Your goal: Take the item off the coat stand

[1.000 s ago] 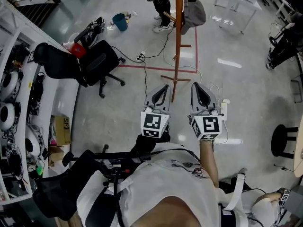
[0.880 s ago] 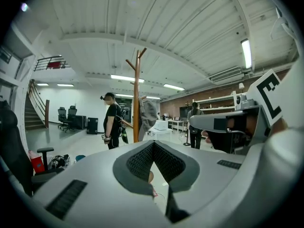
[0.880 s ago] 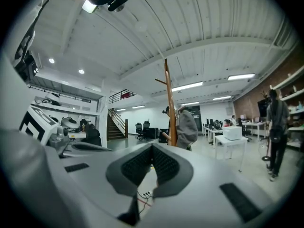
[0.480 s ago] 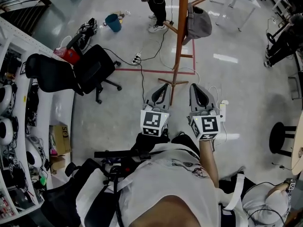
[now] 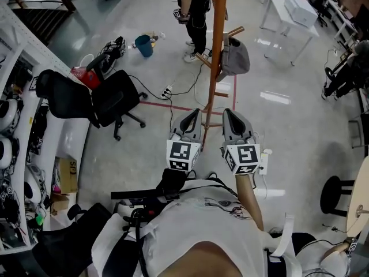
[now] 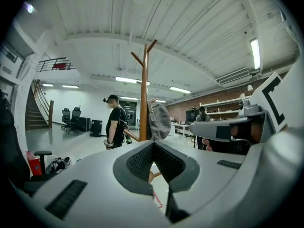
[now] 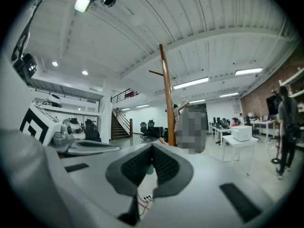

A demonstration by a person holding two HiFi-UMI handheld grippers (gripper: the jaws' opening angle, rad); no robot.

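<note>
The coat stand, bearing the grey item, is brought closer at twelve o'clock. The left tongs and right tongs are pressed together, empty.

The upper edge of the head view cuts off the top of the coat stand and the upper body of the person behind it. The stand's foot is partly hidden by the left gripper and the right gripper. The grey item on its peg is too small to name.

Glossy grey floor with red tape line. Black office chair left, white table top right, staircase far back. Ceiling strip lights on.
</note>
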